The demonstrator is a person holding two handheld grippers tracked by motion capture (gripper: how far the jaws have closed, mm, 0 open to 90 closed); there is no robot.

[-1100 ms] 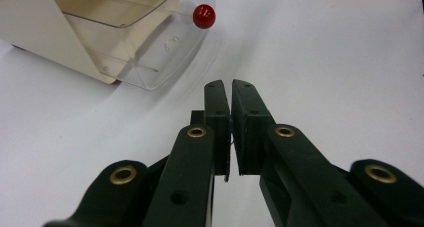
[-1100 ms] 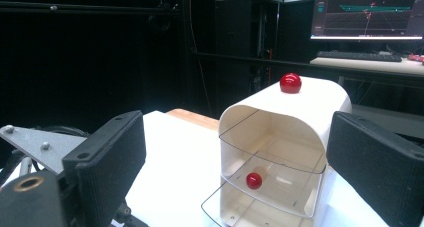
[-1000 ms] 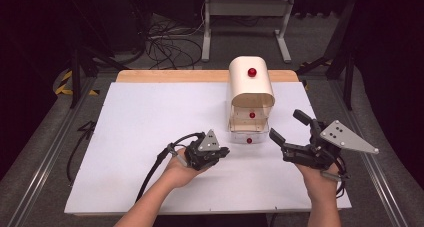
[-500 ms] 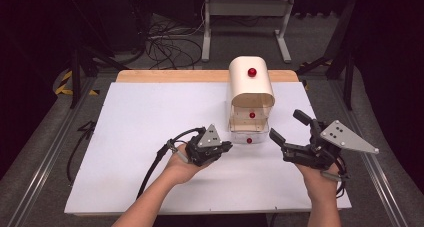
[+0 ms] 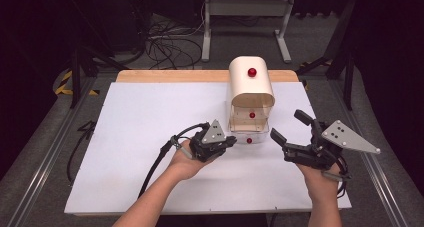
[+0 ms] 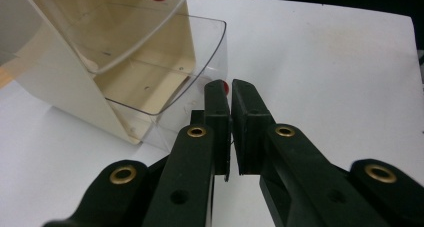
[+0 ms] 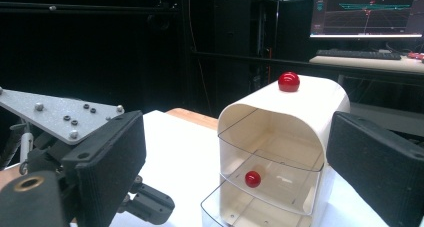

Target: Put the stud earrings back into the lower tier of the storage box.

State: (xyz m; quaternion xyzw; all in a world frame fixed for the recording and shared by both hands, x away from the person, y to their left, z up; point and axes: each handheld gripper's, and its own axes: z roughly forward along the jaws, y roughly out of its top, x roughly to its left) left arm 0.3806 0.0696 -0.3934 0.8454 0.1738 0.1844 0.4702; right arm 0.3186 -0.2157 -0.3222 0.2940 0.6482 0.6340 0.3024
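On the white table sheet [image 5: 150, 137], my left gripper [image 5: 231, 141] has its jaws pinched narrow on the red knob [image 6: 226, 87] of the lower clear drawer [image 5: 248, 135], pulled partly out of the cream drawer box [image 5: 251, 89]; at three o'clock of it, my right gripper [image 5: 292, 129] stands wide, holding nothing

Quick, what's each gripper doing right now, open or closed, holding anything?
Left gripper: shut on the lower drawer's red knob.
Right gripper: open, holding nothing.
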